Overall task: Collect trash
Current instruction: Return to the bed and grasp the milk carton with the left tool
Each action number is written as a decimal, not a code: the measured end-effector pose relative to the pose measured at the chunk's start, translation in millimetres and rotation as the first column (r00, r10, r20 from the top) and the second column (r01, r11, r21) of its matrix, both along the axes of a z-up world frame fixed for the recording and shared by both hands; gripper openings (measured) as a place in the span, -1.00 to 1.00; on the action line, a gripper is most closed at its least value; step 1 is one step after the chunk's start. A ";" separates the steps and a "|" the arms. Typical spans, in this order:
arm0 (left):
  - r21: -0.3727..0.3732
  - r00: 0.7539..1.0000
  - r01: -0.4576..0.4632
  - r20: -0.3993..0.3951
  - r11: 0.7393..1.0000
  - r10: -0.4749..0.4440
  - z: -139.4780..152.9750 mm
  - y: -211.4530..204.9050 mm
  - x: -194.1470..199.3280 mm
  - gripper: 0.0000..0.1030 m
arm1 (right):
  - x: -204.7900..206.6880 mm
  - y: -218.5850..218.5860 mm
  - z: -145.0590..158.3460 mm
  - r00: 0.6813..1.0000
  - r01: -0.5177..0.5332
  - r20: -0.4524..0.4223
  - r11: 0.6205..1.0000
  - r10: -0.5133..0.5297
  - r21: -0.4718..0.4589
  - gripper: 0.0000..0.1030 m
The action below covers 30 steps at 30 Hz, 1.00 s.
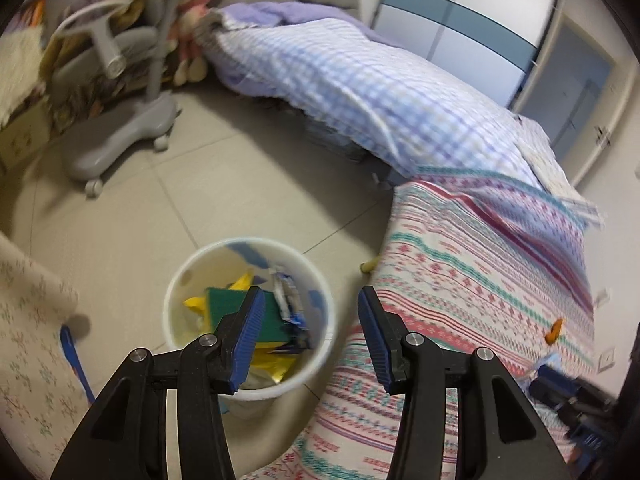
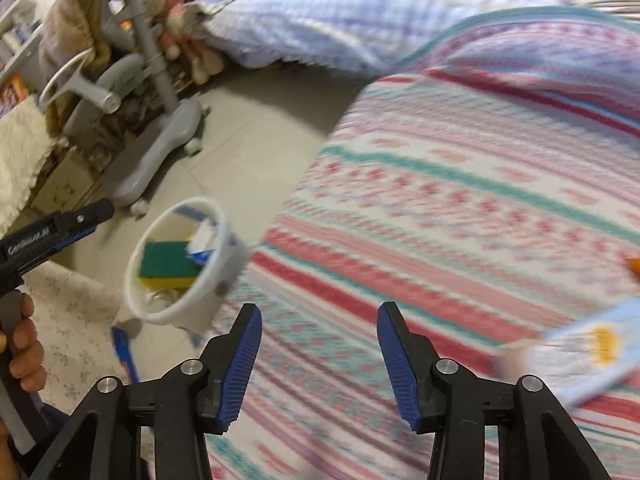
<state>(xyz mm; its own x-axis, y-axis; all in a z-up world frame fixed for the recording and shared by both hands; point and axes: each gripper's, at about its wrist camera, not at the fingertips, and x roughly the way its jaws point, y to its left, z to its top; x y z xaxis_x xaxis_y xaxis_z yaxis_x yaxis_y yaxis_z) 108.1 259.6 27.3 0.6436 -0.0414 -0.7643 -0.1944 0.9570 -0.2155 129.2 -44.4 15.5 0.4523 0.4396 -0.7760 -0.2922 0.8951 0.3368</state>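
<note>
A white trash bucket (image 1: 188,276) stands on the tiled floor beside the bed; it holds a green-and-yellow sponge (image 1: 226,300), yellow scraps and a blue-white wrapper (image 1: 289,300). My left gripper (image 1: 310,308) hovers open above the bucket's right rim with nothing between its fingers. In the right wrist view the same bucket (image 2: 230,260) sits lower left, the sponge (image 2: 166,260) inside. My right gripper (image 2: 319,328) is open over the striped blanket (image 2: 460,208). A blurred light-blue packet (image 2: 588,348) lies on the blanket to its right, and a small orange scrap (image 1: 555,330) lies further along.
A grey wheeled chair base (image 1: 120,140) stands on the floor beyond the bucket. A checked blue quilt (image 1: 360,88) covers the far bed. Floral fabric (image 1: 28,340) fills the left foreground, with a blue strip (image 1: 74,356) on it. A hand (image 2: 24,344) holds the left gripper's handle.
</note>
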 end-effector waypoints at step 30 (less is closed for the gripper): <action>0.265 0.622 0.776 -0.172 0.573 -0.764 -52.0 -365.7 -12.8 0.49 | 19.7 -256.6 -29.4 0.832 0.547 -0.247 0.809 -0.497 0.215 0.22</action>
